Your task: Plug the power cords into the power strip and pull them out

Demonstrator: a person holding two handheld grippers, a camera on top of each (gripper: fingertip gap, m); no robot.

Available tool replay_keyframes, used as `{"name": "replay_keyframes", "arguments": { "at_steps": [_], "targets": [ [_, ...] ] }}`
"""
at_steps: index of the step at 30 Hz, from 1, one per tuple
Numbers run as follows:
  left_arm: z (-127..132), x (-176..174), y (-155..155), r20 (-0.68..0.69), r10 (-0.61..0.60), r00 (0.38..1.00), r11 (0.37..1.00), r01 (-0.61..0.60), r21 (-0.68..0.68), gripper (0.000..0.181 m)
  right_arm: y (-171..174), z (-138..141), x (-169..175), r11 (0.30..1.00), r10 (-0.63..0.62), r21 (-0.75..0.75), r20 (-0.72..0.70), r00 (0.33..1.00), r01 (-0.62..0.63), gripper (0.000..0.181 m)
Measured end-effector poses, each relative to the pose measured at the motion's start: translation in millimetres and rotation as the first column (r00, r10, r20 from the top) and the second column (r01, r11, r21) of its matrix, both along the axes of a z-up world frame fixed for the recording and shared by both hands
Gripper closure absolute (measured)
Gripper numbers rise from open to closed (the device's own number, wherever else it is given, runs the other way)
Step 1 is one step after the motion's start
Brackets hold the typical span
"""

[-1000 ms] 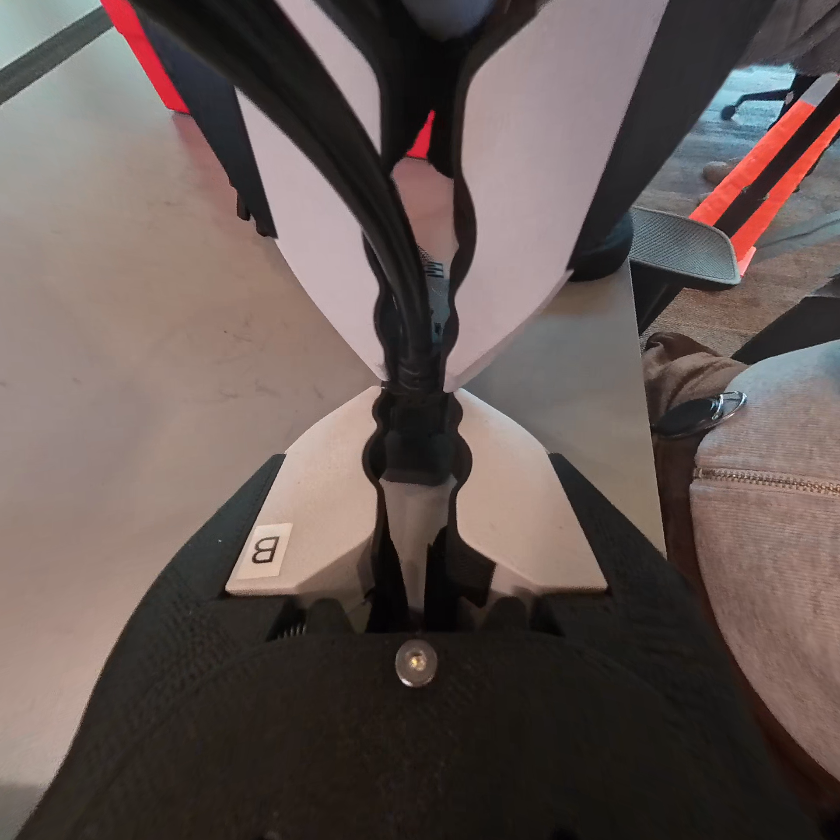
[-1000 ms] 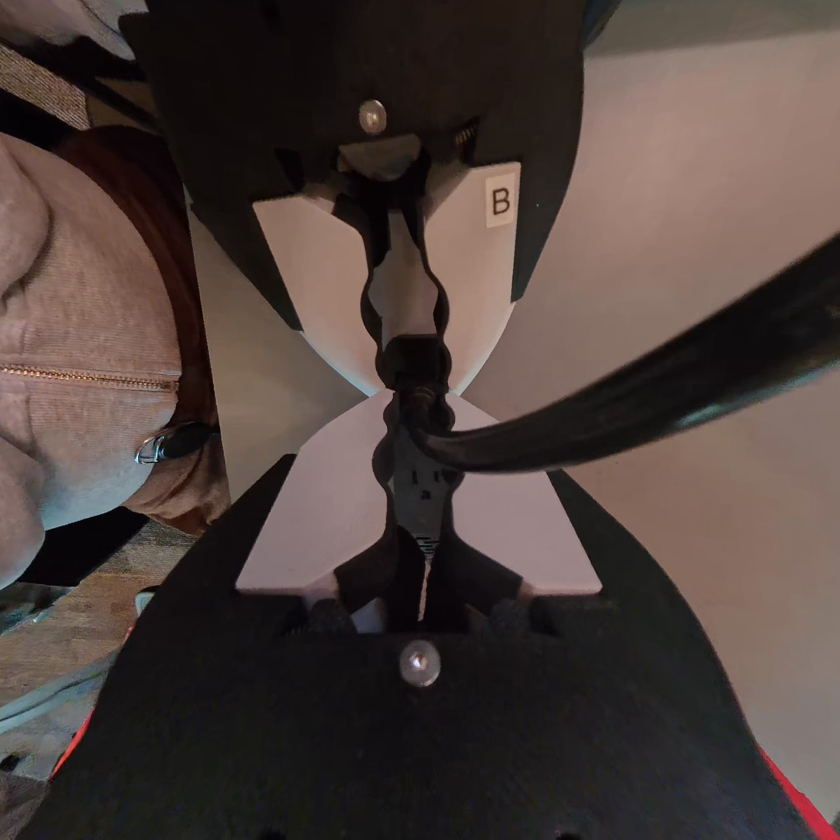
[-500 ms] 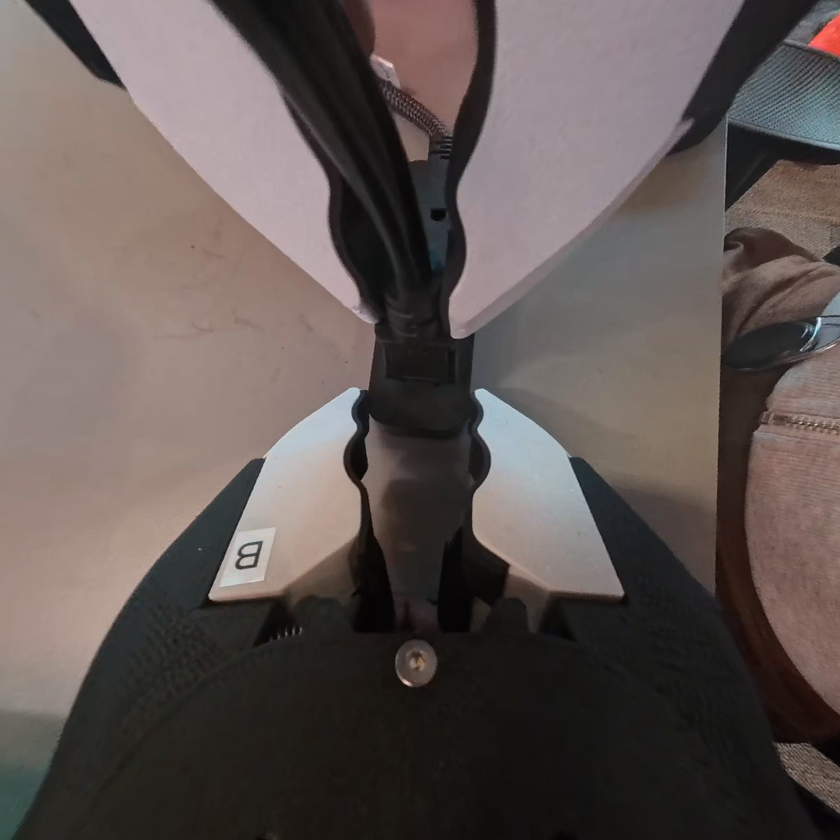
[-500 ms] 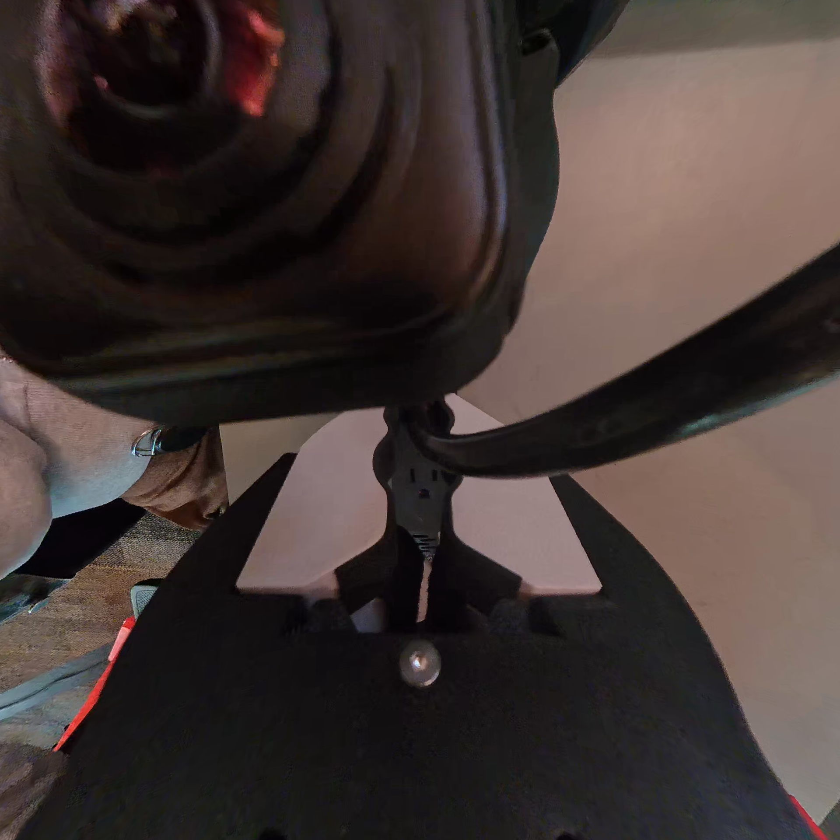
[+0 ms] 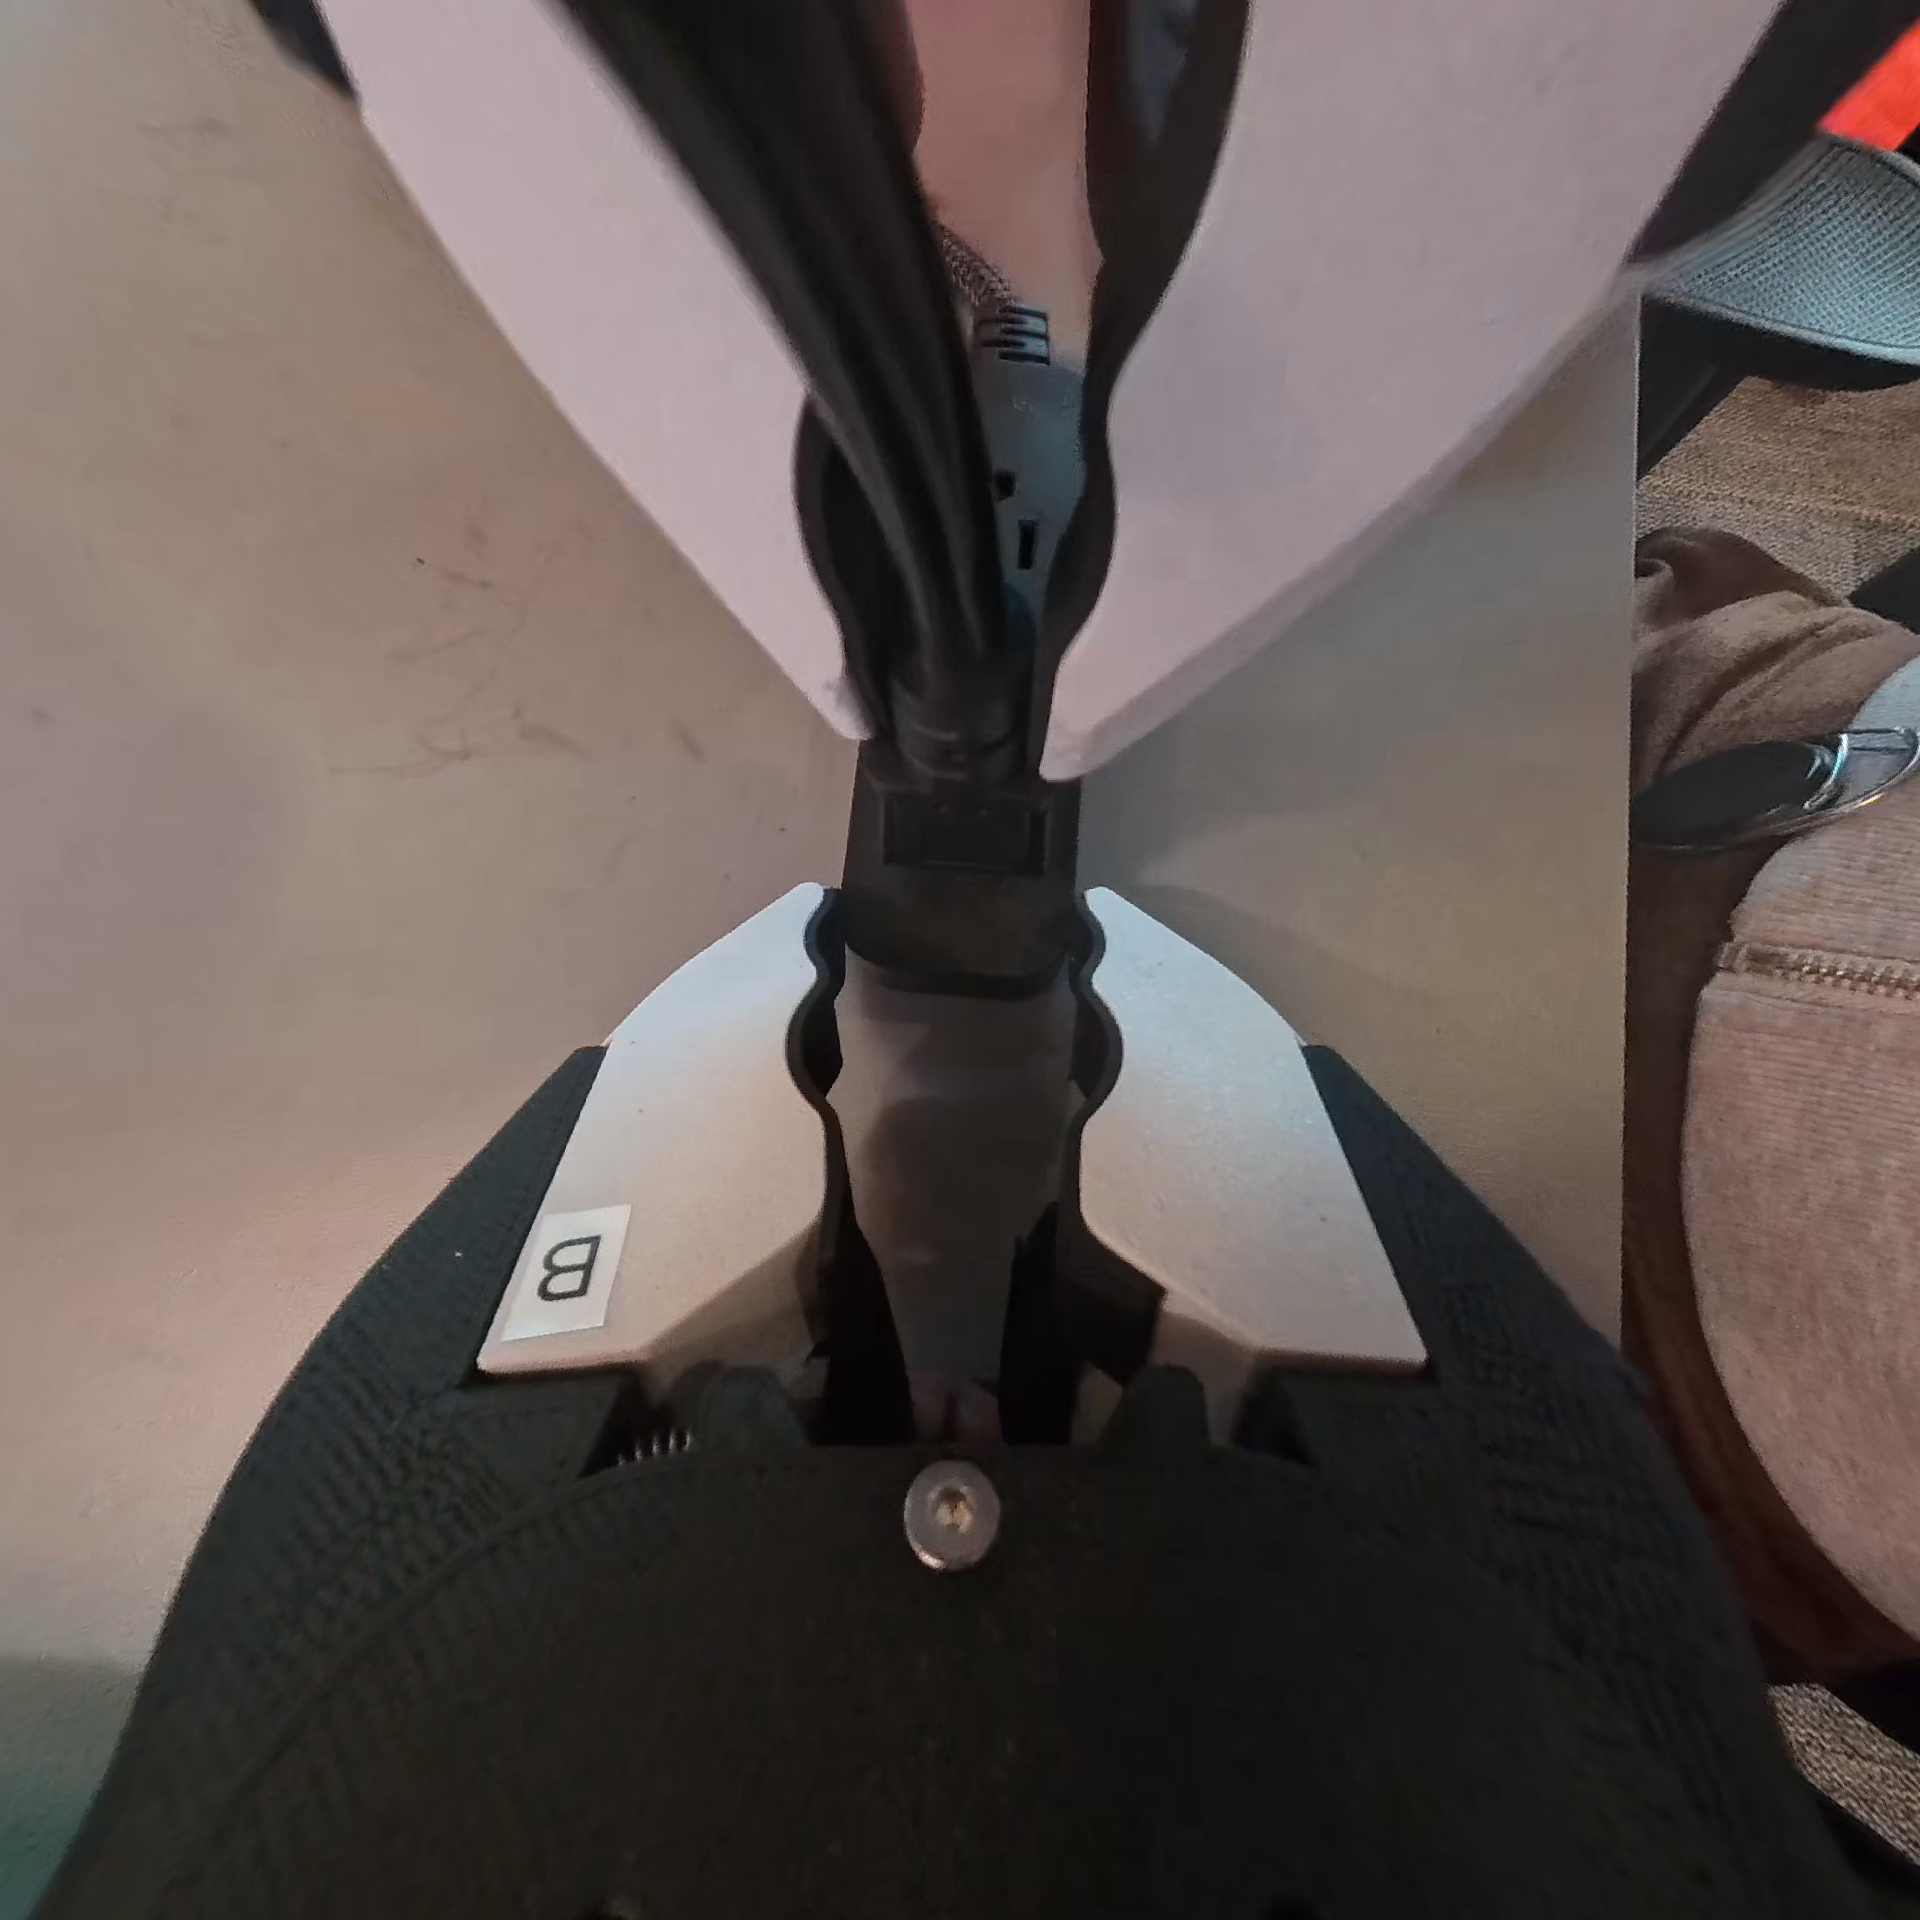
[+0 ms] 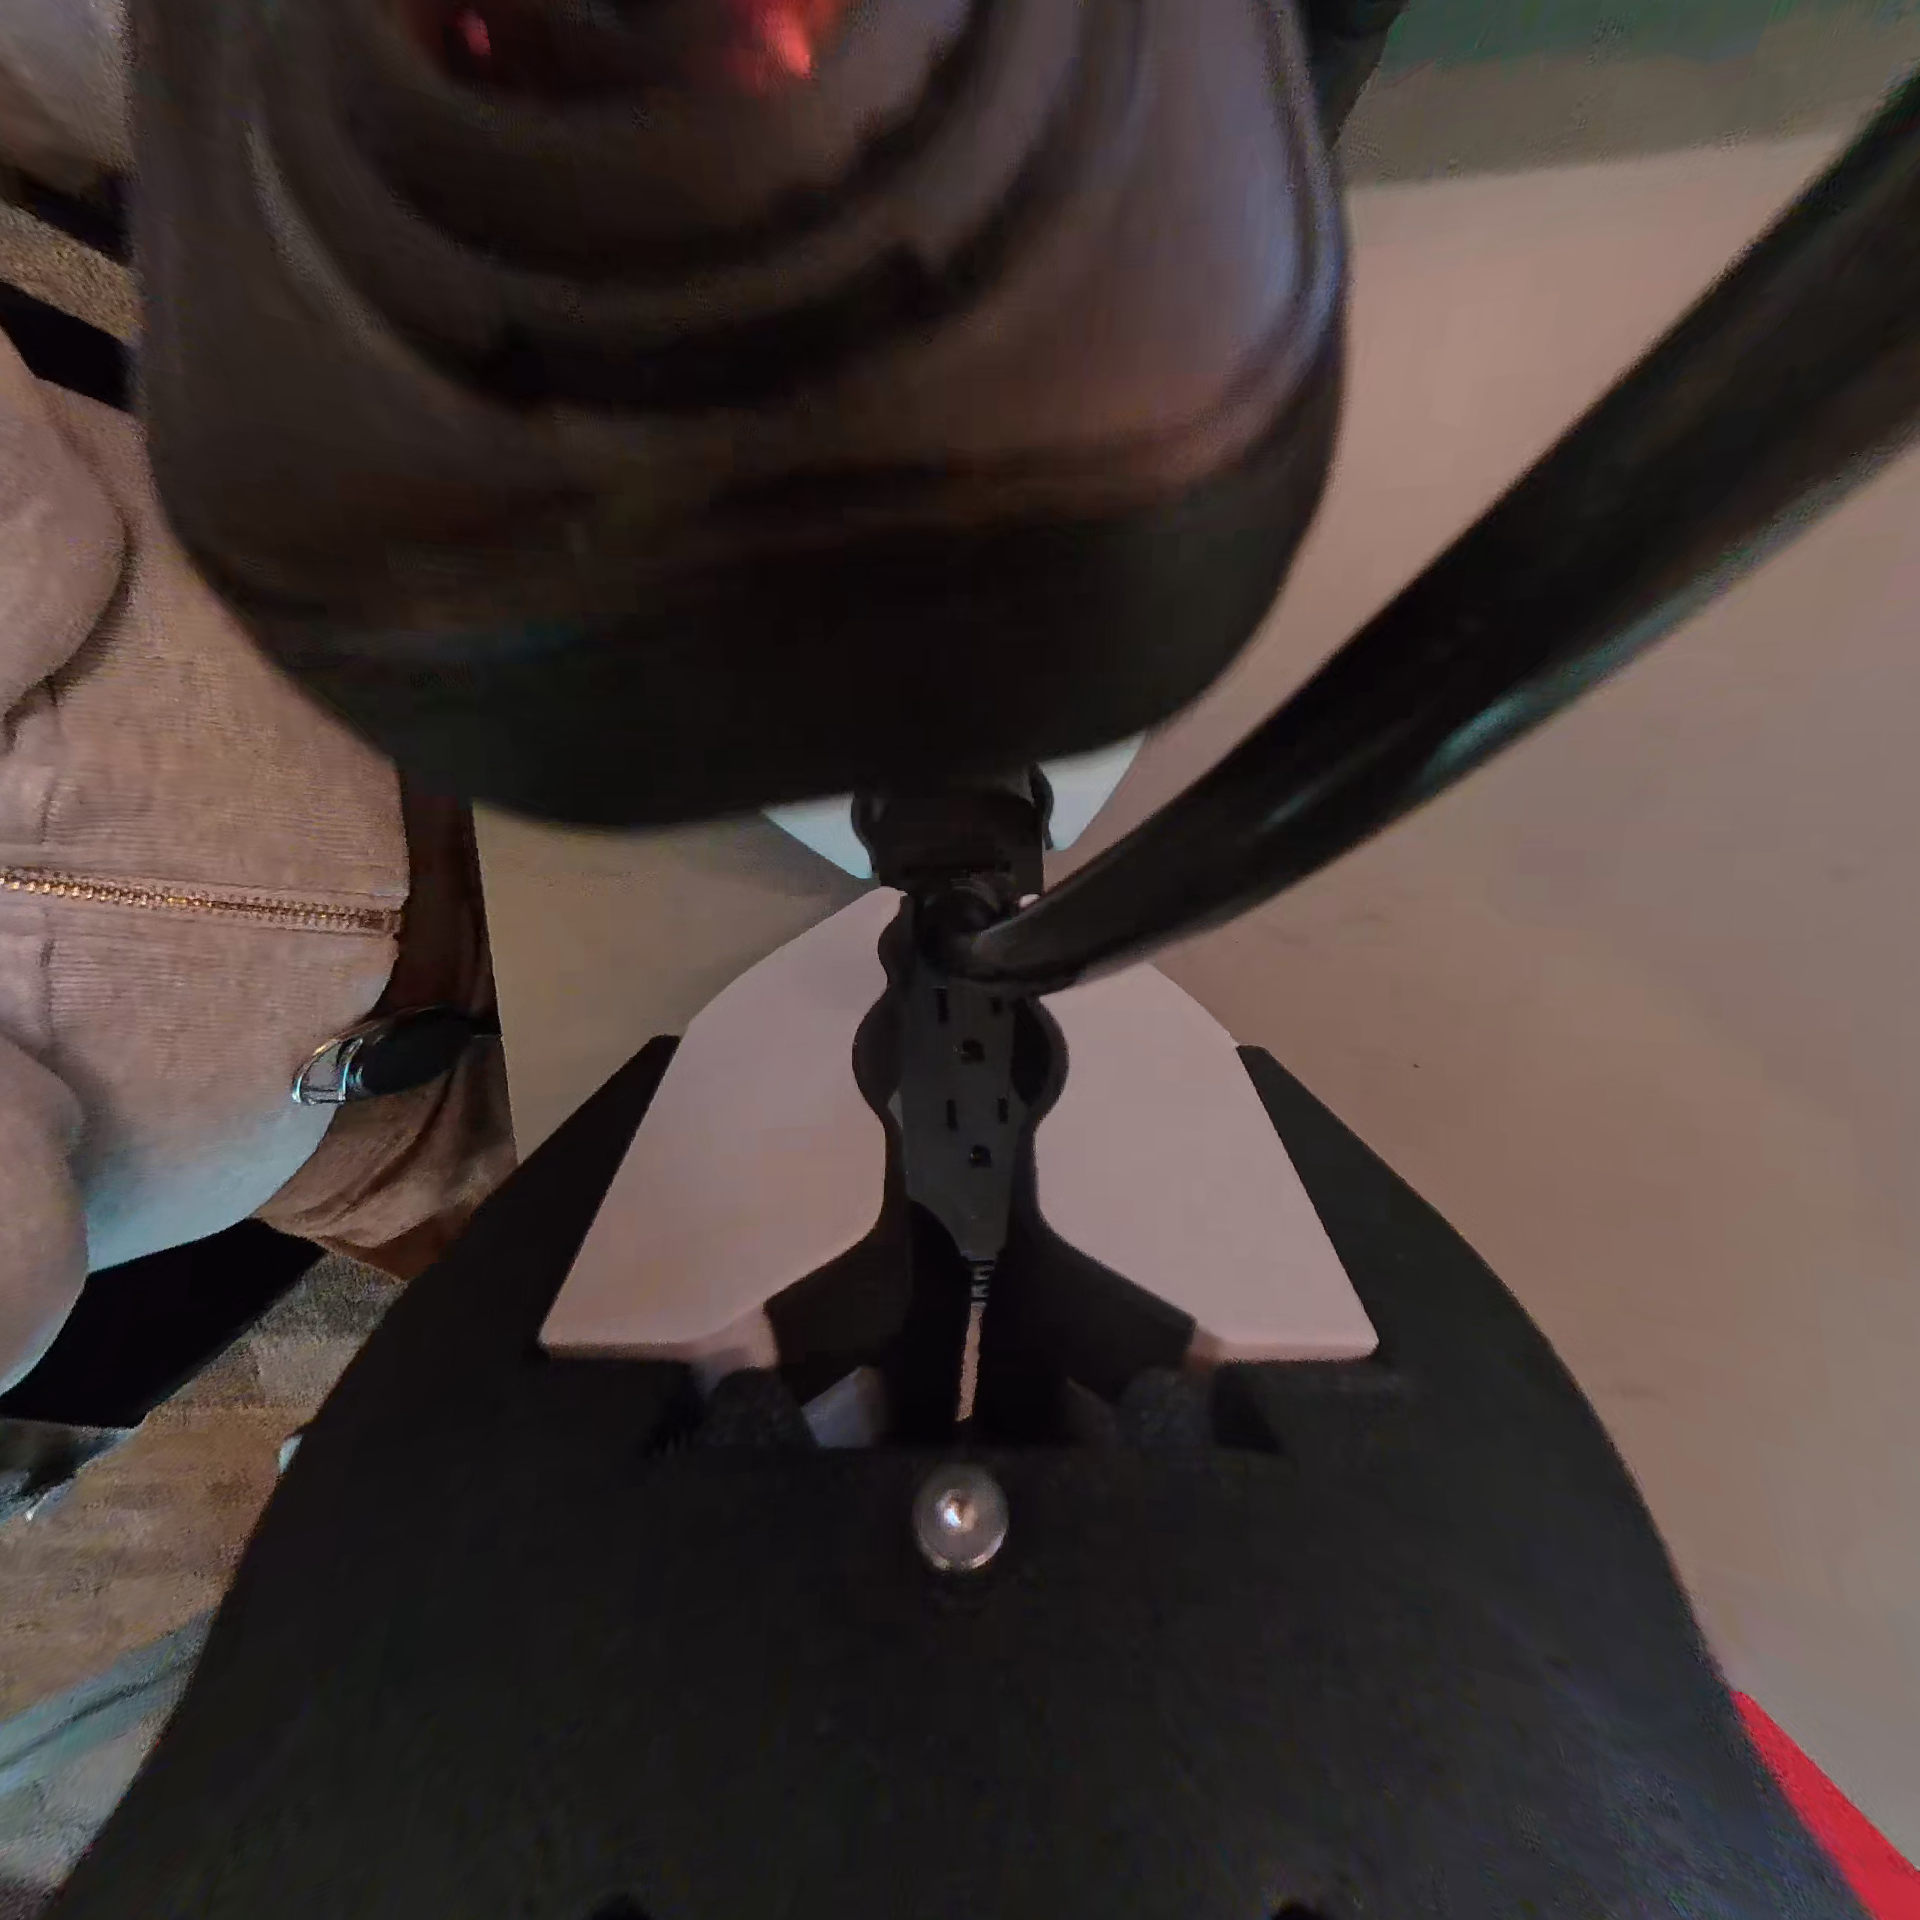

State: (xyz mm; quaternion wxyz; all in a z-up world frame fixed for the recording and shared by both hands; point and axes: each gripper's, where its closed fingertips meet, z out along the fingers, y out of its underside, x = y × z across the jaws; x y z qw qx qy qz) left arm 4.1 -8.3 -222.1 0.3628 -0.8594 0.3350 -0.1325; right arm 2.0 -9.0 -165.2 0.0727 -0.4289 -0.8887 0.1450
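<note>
Though facing—plug (image 5: pixel 958 894) between left gripper (image 5: pixel 956 935) tips

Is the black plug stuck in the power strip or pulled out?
In, it seems: the plug butts against the power strip, no prongs showing.

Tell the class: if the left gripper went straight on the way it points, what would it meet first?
The left gripper, shut on the black plug, would likely meet the right gripper holding the power strip; depth is unclear.

We hold our left gripper (image 5: pixel 956 914) and right gripper (image 6: pixel 961 940) tip to tip, facing each other, both clamped on black parts.
</note>
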Motion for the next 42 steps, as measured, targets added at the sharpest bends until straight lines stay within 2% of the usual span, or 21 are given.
{"name": "replay_keyframes", "arguments": {
  "at_steps": [3, 7, 11, 15, 18, 21, 25, 28, 32, 34, 37, 42],
  "targets": [
    [-0.1, 1.0, 0.1, 0.002, -0.005, 1.0, 1.0, 0.005, -0.002, 0.14, 2.7, 0.0, 2.9, 0.999, -0.023, -0.039, -0.002, 1.0, 0.023, 0.163],
    [-0.1, 0.4, -0.3, 0.006, -0.004, 1.0, 1.0, 0.004, -0.005, 0.14, -1.9, -0.1, -1.4, 1.0, -0.008, 0.018, 0.004, 1.0, 0.008, 0.165],
    [-0.2, 0.5, -0.2, 0.006, -0.005, 1.0, 1.0, 0.005, -0.005, 0.14, 1.7, 0.0, 1.2, 0.998, -0.039, -0.039, 0.004, 0.999, 0.039, 0.164],
    [-0.1, 0.4, -0.3, 0.009, -0.005, 1.0, 1.0, 0.005, -0.005, 0.14, -1.0, -0.3, -0.5, 1.0, -0.021, 0.009, -0.001, 1.0, 0.021, 0.164],
    [-0.3, 1.4, -0.2, 0.005, -0.009, 1.0, 1.0, 0.009, -0.004, 0.14, 2.7, -0.3, 2.4, 0.998, -0.043, -0.041, 0.045, 0.998, 0.045, 0.164],
    [-0.3, 0.9, -0.5, 0.014, -0.008, 1.0, 1.0, 0.008, -0.011, 0.14, -1.0, -0.6, -0.7, 1.0, -0.007, 0.028, 0.048, 0.999, 0.006, 0.165],
    [-0.4, 0.9, -0.5, 0.014, -0.008, 1.0, 1.0, 0.008, -0.011, 0.14, 3.2, -0.9, 0.5, 0.997, -0.054, -0.059, 0.07, 0.996, 0.058, 0.164],
    [-0.4, 0.9, -0.7, 0.015, -0.007, 1.0, 1.0, 0.008, -0.011, 0.14, -0.3, -1.7, -1.8, 1.0, -0.023, 0.002, 0.071, 0.997, 0.022, 0.165],
    [-0.4, 0.8, -0.7, 0.015, -0.008, 1.0, 1.0, 0.008, -0.014, 0.14, 1.5, -2.6, -1.3, 0.999, -0.036, -0.024, 0.1, 0.994, 0.039, 0.164],
    [-0.5, 0.8, -0.8, 0.015, -0.008, 1.0, 1.0, 0.008, -0.014, 0.14, -0.4, -3.3, -2.0, 1.0, -0.02, 0.009, 0.093, 0.995, 0.019, 0.165],
    [-0.4, 0.9, -0.7, 0.015, -0.008, 1.0, 1.0, 0.008, -0.012, 0.14, 1.2, -3.5, -1.3, 0.999, -0.037, -0.036, 0.078, 0.996, 0.04, 0.164],
    [-0.4, 0.8, -0.8, 0.017, -0.007, 1.0, 1.0, 0.007, -0.013, 0.14, 0.9, -4.0, -0.4, 0.999, -0.027, -0.029, 0.057, 0.998, 0.028, 0.164]
  ]
}}
